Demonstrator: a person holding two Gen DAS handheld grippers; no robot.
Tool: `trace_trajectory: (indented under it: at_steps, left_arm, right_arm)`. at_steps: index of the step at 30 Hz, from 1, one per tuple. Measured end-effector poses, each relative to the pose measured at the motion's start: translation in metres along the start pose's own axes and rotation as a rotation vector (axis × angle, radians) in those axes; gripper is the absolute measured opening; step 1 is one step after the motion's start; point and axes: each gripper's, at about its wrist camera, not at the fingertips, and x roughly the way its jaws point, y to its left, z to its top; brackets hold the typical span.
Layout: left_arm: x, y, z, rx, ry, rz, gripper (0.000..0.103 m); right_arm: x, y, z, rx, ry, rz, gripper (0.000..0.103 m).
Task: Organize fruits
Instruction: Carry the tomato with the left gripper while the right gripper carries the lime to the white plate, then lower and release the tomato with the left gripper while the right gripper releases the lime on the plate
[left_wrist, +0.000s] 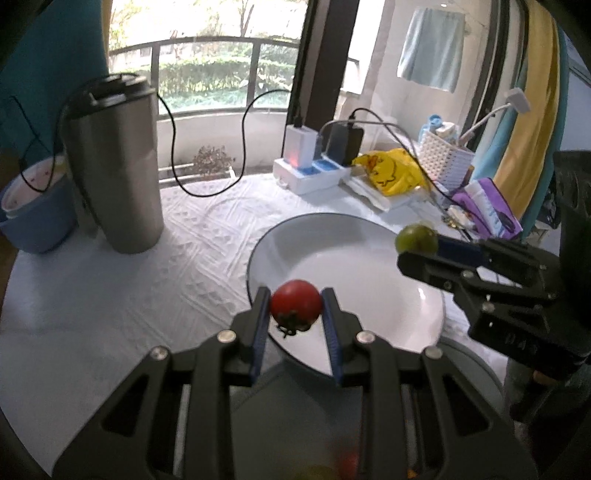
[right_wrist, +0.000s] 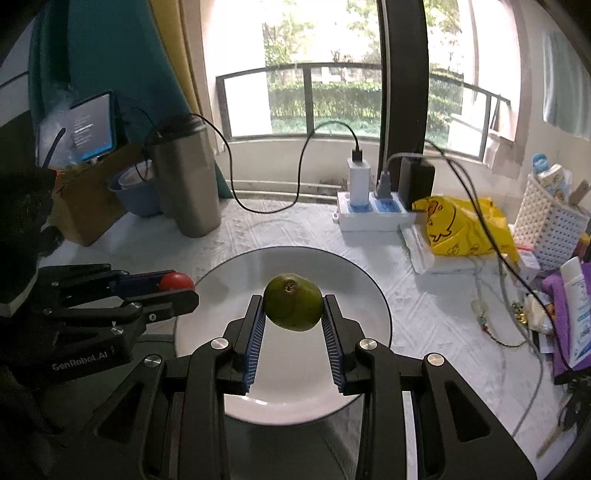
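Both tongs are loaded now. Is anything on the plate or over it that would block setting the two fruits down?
Nothing visible does. The white plate is bare. The left tongs hold the red tomato above its near edge, and the right tongs hold the green fruit above its middle; they are apart from each other.

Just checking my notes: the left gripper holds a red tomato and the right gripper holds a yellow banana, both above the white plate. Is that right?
Not quite. The right gripper holds a round green fruit, not a banana, as the right wrist view shows. The left gripper does hold the red tomato, both above the white plate.
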Motion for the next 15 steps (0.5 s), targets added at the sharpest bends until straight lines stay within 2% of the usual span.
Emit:
trace_trajectory:
  at_steps: [7, 15]
  left_arm:
    - [0.023, 0.005, 0.012, 0.007, 0.046, -0.004, 0.029]
    - [0.038, 0.008, 0.014, -0.023, 0.094, -0.011, 0.031]
  right_arm:
    - [0.03, -0.007, -0.001, 0.027, 0.056, 0.015, 0.034]
    - [0.042, -0.014, -0.004, 0.065, 0.088, 0.031, 0.034]
